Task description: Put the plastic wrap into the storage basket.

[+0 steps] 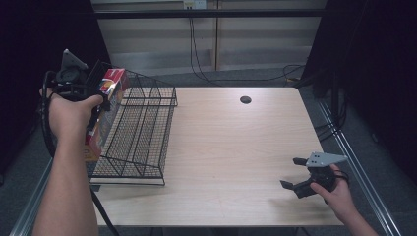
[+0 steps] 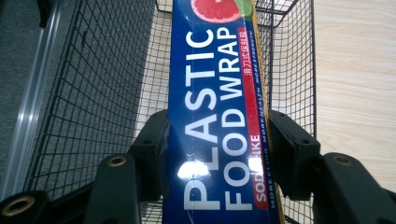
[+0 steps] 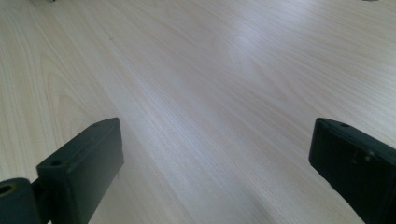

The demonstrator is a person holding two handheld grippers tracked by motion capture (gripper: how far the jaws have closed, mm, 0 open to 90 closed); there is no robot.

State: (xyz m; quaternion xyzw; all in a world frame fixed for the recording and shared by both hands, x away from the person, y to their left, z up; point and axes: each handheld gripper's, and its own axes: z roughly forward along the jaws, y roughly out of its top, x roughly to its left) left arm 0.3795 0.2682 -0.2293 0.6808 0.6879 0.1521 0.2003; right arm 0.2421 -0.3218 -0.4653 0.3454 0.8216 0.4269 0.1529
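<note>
Status: the transfer of the plastic food wrap box [image 2: 218,121] into the wire basket [image 1: 147,132] is judged partly complete. The box is gripped and carried over the left end of the basket, which stands at the left edge of the counter [image 1: 231,147]. Whether the lower end of the box already rests on the basket floor cannot be told. Remaining steps, as judged: lower the box fully, release it, withdraw the gripper.

Left gripper [image 2: 218,144]: the jaws are closed on the box, one pad on each long side face. In the left gripper view the box runs lengthwise between the jaws and extends away from the camera, printed face up, with the basket mesh behind and beneath it. In the high view the box [image 1: 105,105] stands steeply tilted at the basket's left side, upper end near the person's left hand [image 1: 74,110].

Right gripper [image 1: 302,174]: jaws spread wide, holding nothing, low over bare counter at the near right corner, well apart from the basket. The right gripper view [image 3: 215,158] confirms bare wood between the jaws
</note>
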